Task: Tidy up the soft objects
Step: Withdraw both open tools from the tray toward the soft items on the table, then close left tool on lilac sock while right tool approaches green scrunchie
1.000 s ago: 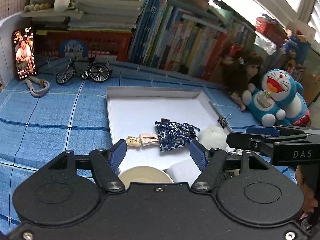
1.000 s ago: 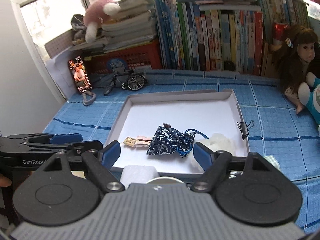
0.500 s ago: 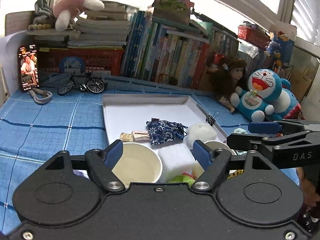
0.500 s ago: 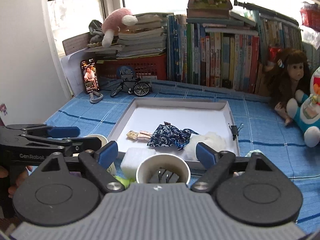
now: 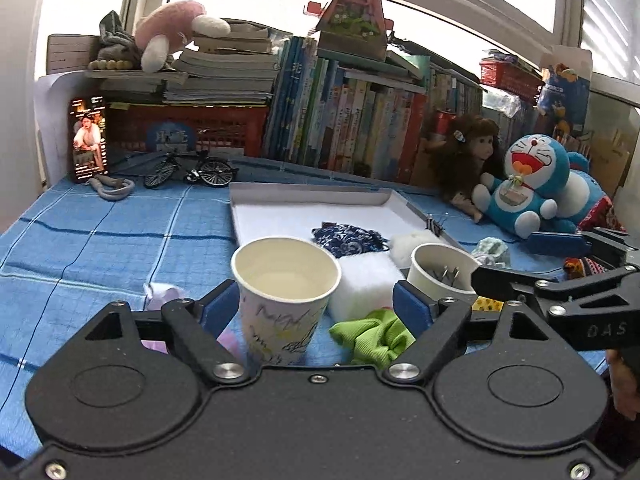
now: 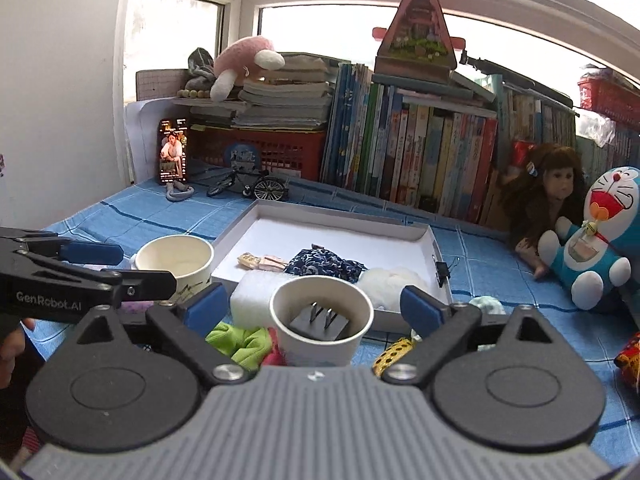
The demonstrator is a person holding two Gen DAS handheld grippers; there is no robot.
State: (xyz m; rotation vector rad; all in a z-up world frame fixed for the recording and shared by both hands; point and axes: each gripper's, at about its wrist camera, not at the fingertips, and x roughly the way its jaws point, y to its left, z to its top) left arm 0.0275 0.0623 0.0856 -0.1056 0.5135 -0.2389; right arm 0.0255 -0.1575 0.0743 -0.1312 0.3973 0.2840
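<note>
My left gripper [image 5: 316, 309] hangs low over the blue cloth, its jaws opening around an empty paper cup [image 5: 286, 280], pads not pressing on it. The jaws of my right gripper [image 6: 314, 307] are opening too, and a paper cup [image 6: 322, 320] holding binder clips stands between them untouched. Behind the cups lies a white foam block [image 5: 360, 280]. A white tray [image 6: 340, 216] holds a blue patterned pouch [image 6: 324, 262] and a white fluffy ball [image 6: 392, 280]. Green cloth [image 5: 376, 336], a lilac piece [image 5: 164, 292] and a yellow spotted piece [image 6: 394, 350] lie around the cups.
A doll [image 6: 552, 196] and a blue cat plush [image 6: 600, 236] sit at the right. Books [image 6: 420, 152], a red basket [image 6: 272, 152], a phone [image 6: 173, 151] and a model bicycle [image 6: 250, 186] line the back. A binder clip [image 6: 442, 270] grips the tray's right rim.
Both grippers drew back from the tray and sank, tilting closer to level. The two cups and the loose cloth pieces came into view between the jaws. Both pairs of jaws stand wider.
</note>
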